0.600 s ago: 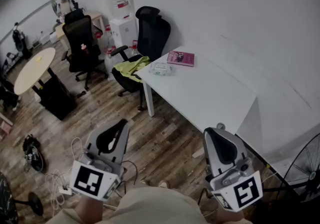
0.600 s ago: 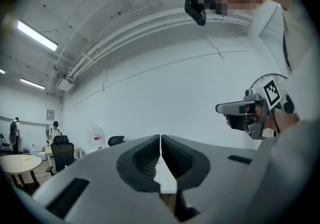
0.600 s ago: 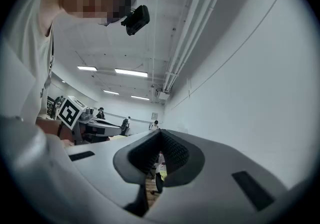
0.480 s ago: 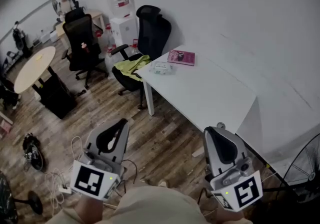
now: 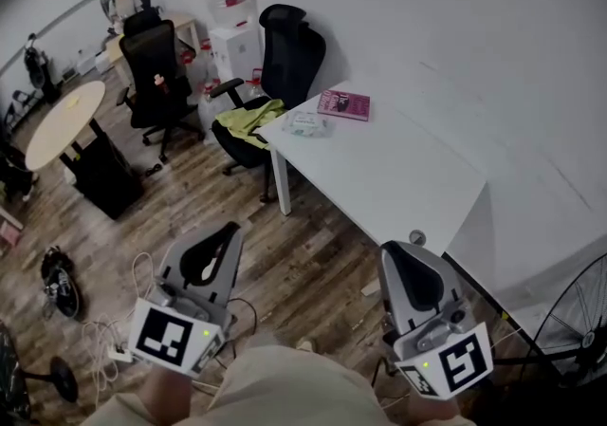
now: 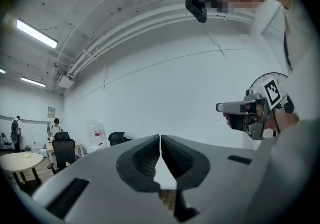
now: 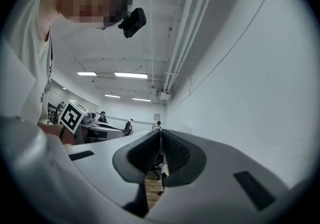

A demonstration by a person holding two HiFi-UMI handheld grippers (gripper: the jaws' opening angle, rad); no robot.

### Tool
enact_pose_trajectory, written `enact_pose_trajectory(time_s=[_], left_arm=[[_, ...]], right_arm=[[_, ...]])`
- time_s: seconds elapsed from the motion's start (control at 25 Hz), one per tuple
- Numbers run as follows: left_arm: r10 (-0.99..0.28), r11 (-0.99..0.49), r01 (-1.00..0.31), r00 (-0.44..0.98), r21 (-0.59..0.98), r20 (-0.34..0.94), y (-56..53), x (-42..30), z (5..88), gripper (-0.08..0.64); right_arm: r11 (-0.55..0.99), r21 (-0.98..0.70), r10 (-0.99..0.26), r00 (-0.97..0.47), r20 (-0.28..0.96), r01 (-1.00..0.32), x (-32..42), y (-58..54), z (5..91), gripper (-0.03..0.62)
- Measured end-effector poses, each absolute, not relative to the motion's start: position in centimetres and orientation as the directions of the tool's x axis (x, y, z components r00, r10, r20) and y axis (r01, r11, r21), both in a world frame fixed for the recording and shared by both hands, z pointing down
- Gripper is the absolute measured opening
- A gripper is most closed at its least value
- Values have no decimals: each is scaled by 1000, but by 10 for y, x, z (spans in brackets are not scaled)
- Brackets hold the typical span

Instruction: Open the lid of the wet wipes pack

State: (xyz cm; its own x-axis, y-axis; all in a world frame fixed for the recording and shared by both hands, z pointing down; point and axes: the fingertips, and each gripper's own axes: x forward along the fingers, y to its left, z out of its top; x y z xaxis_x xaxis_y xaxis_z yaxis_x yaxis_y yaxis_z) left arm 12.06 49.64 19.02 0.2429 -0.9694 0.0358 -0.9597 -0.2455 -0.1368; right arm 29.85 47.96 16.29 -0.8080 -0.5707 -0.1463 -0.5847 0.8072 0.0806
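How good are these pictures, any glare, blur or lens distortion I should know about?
Head view: dim and greyish, wide-angle lens bowing straight lines; the small pale plastic wet wipes pack on the white rectangular table is tiny and low-contrast. Left gripper view: strong fisheye with black corners, long ceiling strip light blown out. Right gripper view: same fisheye, the grey right tool looming close and soft.

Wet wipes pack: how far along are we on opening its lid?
Nothing looks done: the wet wipes pack lies untouched at the table's far end beside a pink book, lid too small to judge. In hand, nothing: left tool and right tool are shut, empty, short of the table. Remaining: approach, open the lid.
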Motion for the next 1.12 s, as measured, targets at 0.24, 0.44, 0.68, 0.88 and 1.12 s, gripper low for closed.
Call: enact_pose_trajectory(time_s=[0.24,0.44,0.68,0.88,1.12], left_arm=[[-972,-235,-962,229,-138,57,496,111,202,28],[-971,-239,-961,235,-141,47,481,103,205,28],[-970,-241,-960,239,-139,35,457,87,211,28],[-970,-243,-963,237,-118,61,416,64,222,28],[-965,-253,-960,242,-118,100,348,27,232,28]], right_arm=[[772,101,-618,-778,-113,-628,307,468,172,230],[774,107,-619,-781,-80,-624,294,457,184,230],[775,125,-620,-784,-42,-620,273,434,195,230],[783,128,-613,-790,-6,-609,244,392,206,230],[788,122,-613,-788,57,-604,201,319,222,230]])
